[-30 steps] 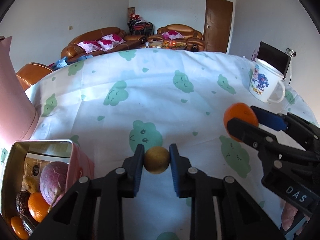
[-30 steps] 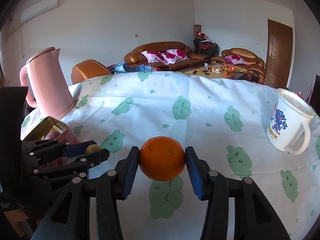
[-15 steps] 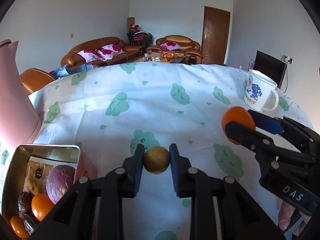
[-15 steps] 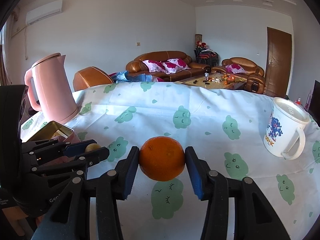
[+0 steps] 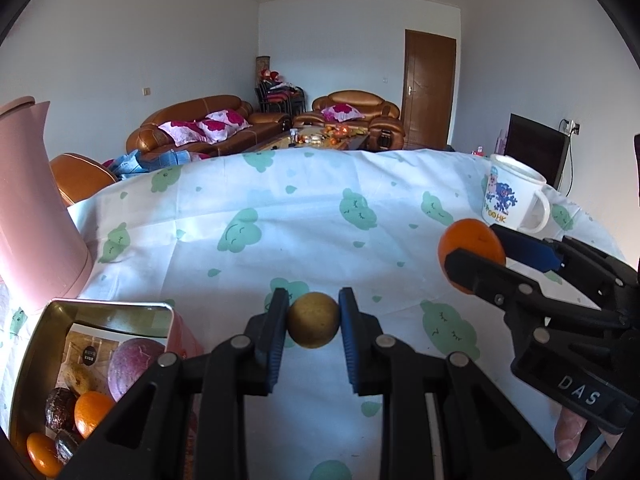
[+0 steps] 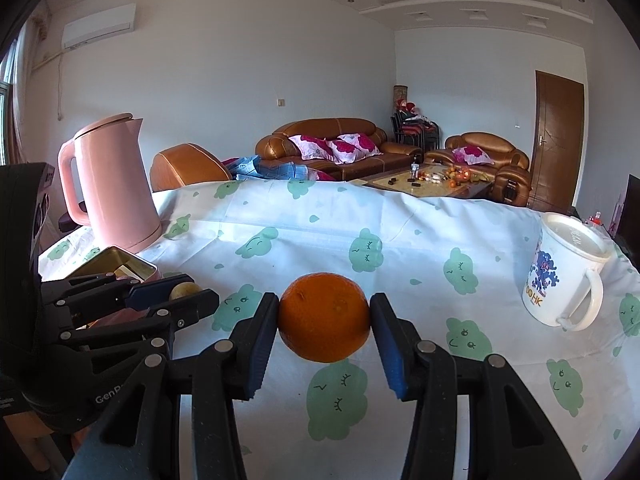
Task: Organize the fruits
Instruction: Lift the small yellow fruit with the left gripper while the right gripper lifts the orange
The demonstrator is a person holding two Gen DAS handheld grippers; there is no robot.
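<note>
Step in hand: carrying fruit to the tin (image 5: 100,308), which already holds several fruits. The left gripper (image 5: 313,320) is clamped nearly closed on a small brown fruit (image 5: 313,325), held in the air just right of the tin. The right gripper (image 6: 324,324) pinches an orange (image 6: 324,316), farther right of the tin (toward the mug (image 6: 560,276)). Next move, by judgement: bring each fruit over the tin's opening, lower it, then release.
</note>
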